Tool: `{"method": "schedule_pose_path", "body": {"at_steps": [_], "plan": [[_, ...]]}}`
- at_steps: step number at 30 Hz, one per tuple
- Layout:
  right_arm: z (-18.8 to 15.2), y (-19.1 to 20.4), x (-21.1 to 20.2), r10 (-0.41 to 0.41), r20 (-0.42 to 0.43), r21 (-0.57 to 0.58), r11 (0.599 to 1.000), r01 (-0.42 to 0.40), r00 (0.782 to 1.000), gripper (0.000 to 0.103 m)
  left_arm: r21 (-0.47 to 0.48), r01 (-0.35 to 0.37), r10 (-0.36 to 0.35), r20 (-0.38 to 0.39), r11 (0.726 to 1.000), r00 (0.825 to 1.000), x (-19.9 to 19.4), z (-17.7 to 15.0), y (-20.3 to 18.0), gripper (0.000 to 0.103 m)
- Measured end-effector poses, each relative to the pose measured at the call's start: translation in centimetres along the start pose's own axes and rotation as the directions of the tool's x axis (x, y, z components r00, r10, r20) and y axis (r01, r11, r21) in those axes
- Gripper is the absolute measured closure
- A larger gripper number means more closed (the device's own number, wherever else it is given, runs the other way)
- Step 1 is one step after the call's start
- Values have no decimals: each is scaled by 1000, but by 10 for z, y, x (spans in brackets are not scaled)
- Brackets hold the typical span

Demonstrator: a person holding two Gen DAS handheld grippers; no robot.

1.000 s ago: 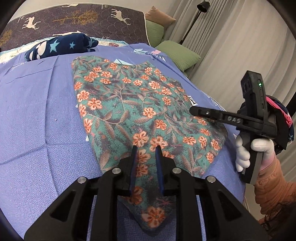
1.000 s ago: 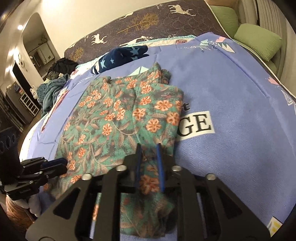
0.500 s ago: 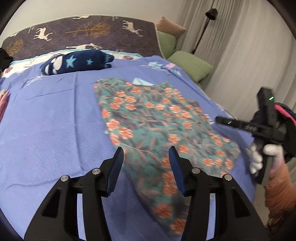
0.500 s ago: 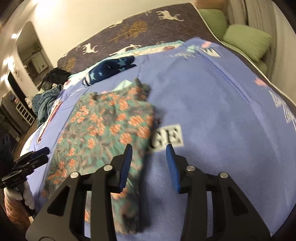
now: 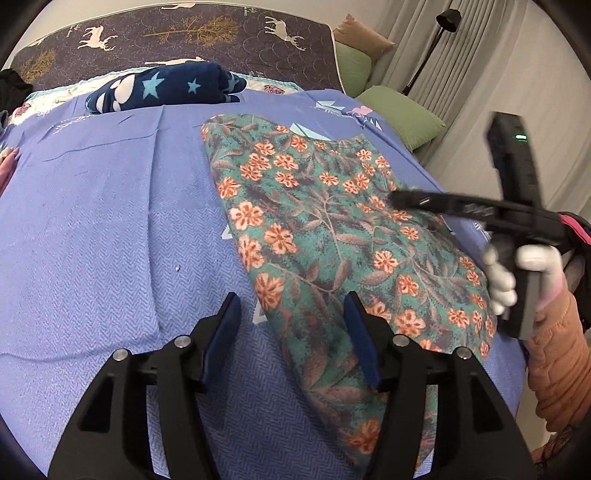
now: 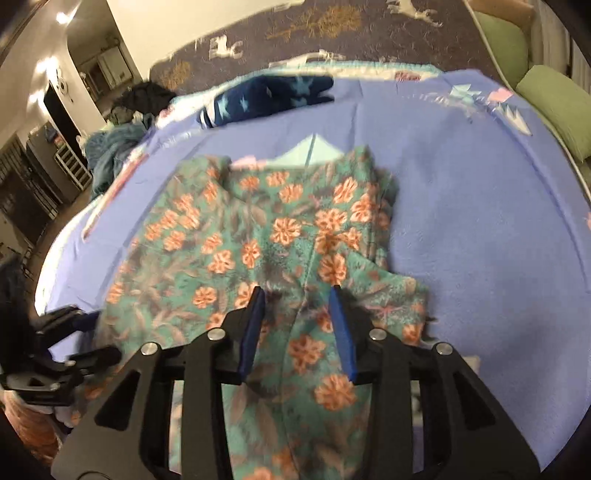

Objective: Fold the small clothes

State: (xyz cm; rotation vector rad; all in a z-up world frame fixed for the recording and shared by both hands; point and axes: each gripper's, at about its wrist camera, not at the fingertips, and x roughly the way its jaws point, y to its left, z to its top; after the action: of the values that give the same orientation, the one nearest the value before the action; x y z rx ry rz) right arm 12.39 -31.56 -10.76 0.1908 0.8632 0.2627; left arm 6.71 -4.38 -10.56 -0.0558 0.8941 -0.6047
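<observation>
A green garment with orange flowers [image 5: 332, 236] lies flat on the blue bedspread [image 5: 103, 229]; it also shows in the right wrist view [image 6: 258, 251]. My left gripper [image 5: 291, 310] is open and empty, hovering over the garment's near left edge. My right gripper [image 6: 295, 299] is open and empty, low over the garment's near end, with a raised fold of cloth beside its right finger. The right gripper shows from the side in the left wrist view [image 5: 406, 197], and the left gripper shows at the left edge of the right wrist view [image 6: 79, 317].
A dark blue star-patterned garment [image 5: 166, 88] lies at the head of the bed by the deer-print headboard [image 5: 177, 33]. Green cushions [image 5: 399, 118] and a floor lamp [image 5: 439, 22] stand beyond the bed's right side. A pile of clothes [image 6: 122, 125] lies at the far left.
Both grippers let go of the garment's corners and opened. The garment dropped flat on the bed. The right gripper has moved back over the garment's near end.
</observation>
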Motion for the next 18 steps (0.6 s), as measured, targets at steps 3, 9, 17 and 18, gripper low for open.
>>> {"method": "schedule_pose_path", "body": {"at_steps": [3,9,17,18], "plan": [[-8,-14,-38,8,71,44,999,-12,997,60,-5,6,-6,-4,1000,1000,1,3,-1,43],[-32,-59,-54,48,-9,157,987,-46,999,51,-23,46,-45,20,999,999,1,19,2,43],[-42,-58,-25,233,-46,169,960,-222,971,42,-108,95,-99,-35,990,994,23,33,22,43],[-40,-58,-22,240,-49,170,958,-229,969,41,-111,99,-103,-37,989,994,24,34,22,43]]}}
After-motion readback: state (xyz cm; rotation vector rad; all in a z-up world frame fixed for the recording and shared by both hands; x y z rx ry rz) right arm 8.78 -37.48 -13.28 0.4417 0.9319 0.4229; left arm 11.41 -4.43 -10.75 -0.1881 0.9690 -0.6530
